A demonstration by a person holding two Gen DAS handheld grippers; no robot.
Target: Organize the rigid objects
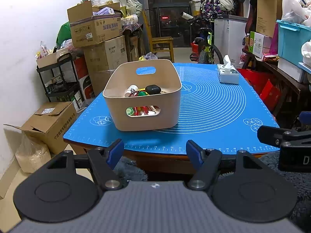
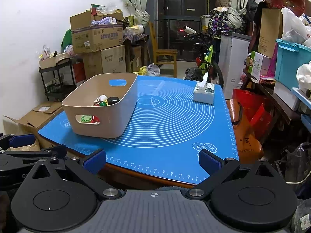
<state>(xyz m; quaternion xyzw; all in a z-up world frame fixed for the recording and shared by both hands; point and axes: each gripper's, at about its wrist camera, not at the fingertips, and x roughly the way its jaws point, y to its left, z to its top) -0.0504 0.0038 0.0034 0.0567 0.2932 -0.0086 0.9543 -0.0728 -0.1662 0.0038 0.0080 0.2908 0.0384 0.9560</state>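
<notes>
A beige plastic bin with handle cut-outs (image 1: 142,99) is sitting on the left part of a blue silicone mat (image 1: 210,108), holding small mixed objects (image 1: 142,92). A white tissue box (image 1: 227,73) is resting far right. Left gripper (image 1: 155,150) and right gripper (image 2: 152,162) are hovering at the near edge, fingers spread, holding nothing.

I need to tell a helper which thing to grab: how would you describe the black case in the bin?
On the blue mat stands a beige bin with handle slots. Inside, atop the small items, lies the black case, rounded and dark beside a white bottle.
</notes>
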